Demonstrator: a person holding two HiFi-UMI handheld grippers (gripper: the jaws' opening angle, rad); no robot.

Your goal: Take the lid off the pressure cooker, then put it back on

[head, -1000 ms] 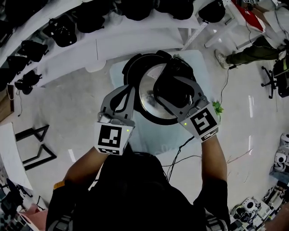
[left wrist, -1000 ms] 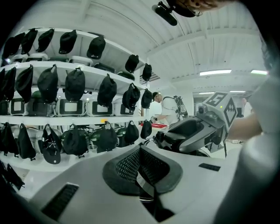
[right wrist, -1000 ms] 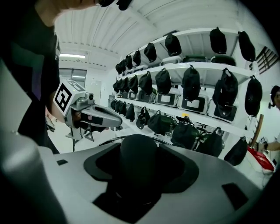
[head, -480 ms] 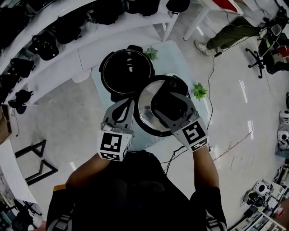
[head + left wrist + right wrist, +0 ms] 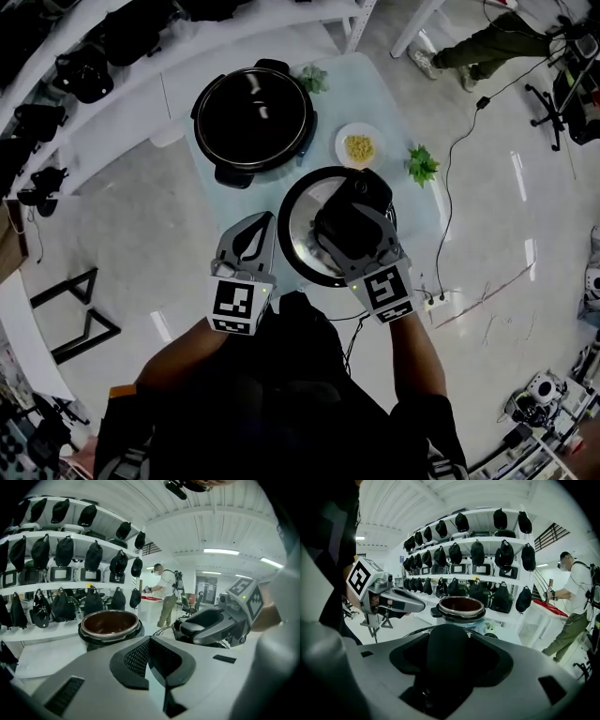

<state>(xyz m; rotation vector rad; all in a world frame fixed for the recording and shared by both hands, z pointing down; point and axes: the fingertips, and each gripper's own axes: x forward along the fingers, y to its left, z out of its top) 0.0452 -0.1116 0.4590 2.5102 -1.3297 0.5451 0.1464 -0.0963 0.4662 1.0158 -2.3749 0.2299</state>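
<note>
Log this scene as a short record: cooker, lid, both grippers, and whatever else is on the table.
Cooker: black round pressure cooker pot, open, on pale blue table
Lid: black-rimmed silver lid, off the pot, held nearer the person
Right gripper: shut on the lid's black handle
Left gripper: shut, empty, beside the lid
Also on table: small white plate of yellow food, two small green plants
</note>
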